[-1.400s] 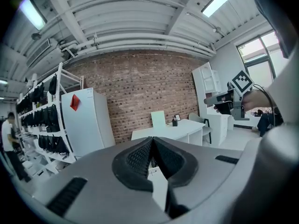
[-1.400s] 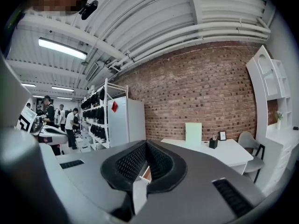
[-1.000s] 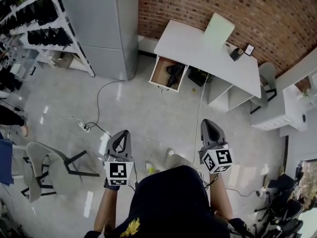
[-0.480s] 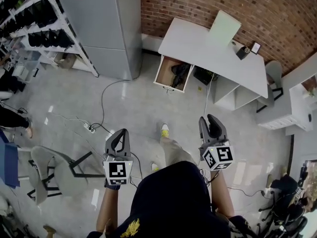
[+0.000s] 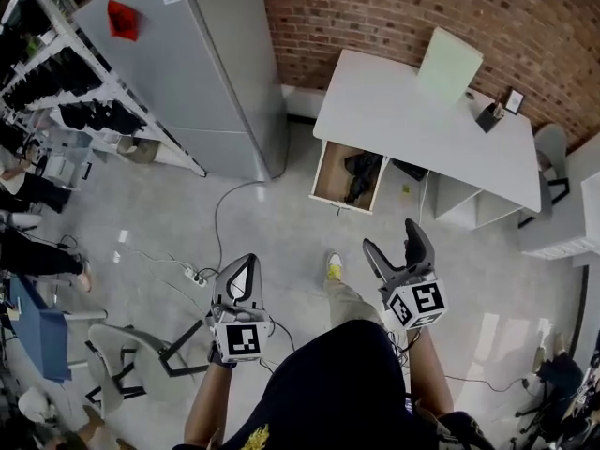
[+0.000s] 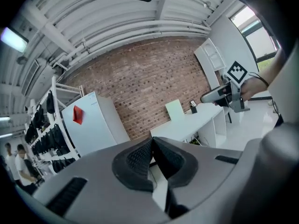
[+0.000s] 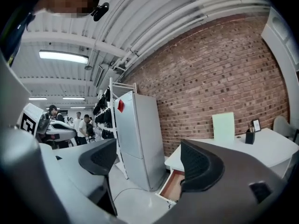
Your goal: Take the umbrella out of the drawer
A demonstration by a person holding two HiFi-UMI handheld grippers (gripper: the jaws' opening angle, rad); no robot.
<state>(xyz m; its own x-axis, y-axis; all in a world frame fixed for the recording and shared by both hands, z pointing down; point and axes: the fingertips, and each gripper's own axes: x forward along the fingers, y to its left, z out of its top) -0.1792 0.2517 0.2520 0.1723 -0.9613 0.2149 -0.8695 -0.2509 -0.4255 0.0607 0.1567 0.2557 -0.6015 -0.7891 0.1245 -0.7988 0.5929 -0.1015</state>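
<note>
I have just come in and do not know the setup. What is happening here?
A person holds two grippers, facing a white desk across the floor. Its drawer is open, a dark umbrella inside. The left gripper is shut and empty; the right gripper has just been opening its jaws, nothing between them. Neither has reached the drawer.

Place: workshop-like lab
Signs: brick wall [image 5: 394,7] behind white desk [image 5: 403,120]; grey cabinet [image 5: 187,73], stocked metal racks [image 5: 66,82] to the desk's left

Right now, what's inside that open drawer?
A dark bundle, probably the umbrella, lies in the drawer on its brown bottom. The drawer's back end is hidden under the white desk.
</note>
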